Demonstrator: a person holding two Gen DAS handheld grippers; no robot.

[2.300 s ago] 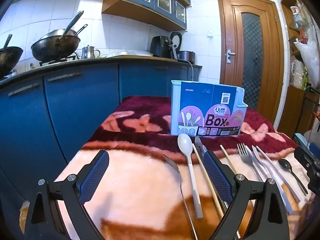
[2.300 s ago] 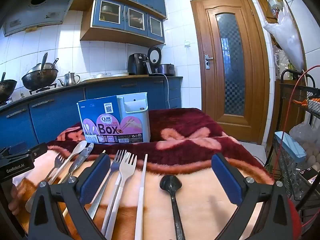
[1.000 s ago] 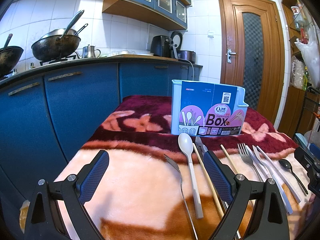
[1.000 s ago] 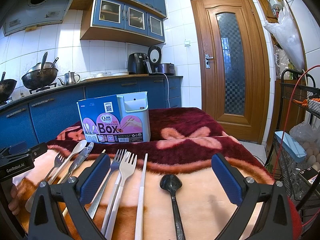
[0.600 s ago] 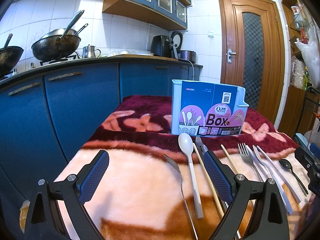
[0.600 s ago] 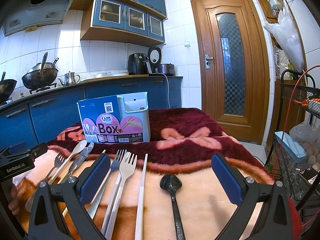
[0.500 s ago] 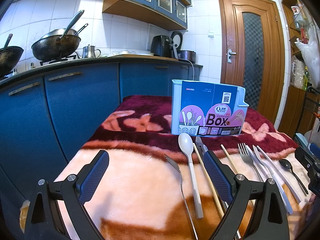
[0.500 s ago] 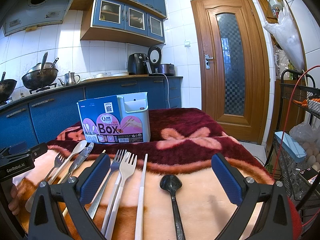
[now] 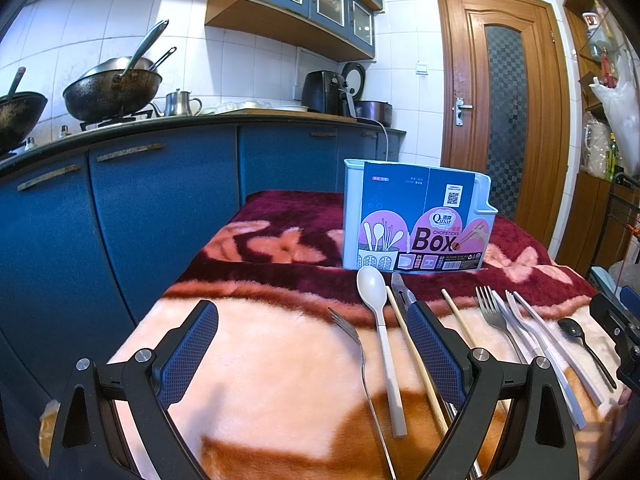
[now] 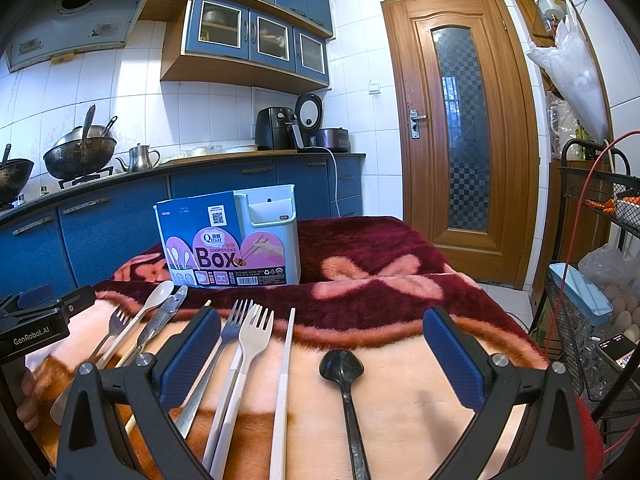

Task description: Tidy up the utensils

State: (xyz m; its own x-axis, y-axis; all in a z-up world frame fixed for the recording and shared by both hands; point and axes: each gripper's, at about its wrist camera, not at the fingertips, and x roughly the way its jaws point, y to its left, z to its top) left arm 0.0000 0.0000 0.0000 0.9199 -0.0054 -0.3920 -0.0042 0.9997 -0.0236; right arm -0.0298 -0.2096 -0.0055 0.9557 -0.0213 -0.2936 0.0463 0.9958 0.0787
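A: What fills most of the frame?

B: A table covered by a plush blanket in peach and dark red (image 9: 280,380), running across the lower half of both views. At the centre stands a pale blue plastic utensil holder wrapped in a blue and pink "Box" paper sleeve (image 9: 416,220), upright on the dark red part.

A: And the left hand-held gripper (image 9: 312,352)?

B: Spread wide and empty, at the bottom of its own view. Its blue-padded fingers (image 9: 188,348) touch nothing; the right-side finger sits in front of the utensil row, and whether it touches any of them I cannot tell.

A: The right hand-held gripper (image 10: 320,356)?

B: Also released wide, grasping nothing, low in its frame above the blanket.

A: Where are the utensils?

B: In a row just in front of the holder, handles toward the camera. In the right wrist view, from right of centre to left: a black plastic spoon (image 10: 346,392) between the fingers, a white chopstick (image 10: 282,392), a white plastic fork (image 10: 244,360), a metal fork (image 10: 216,364), a metal knife (image 10: 160,322), a white long-handled spoon (image 10: 136,320). In the left wrist view, a wooden chopstick (image 9: 416,360) lies just right of that white spoon, and another metal fork (image 9: 360,364) just left of it.
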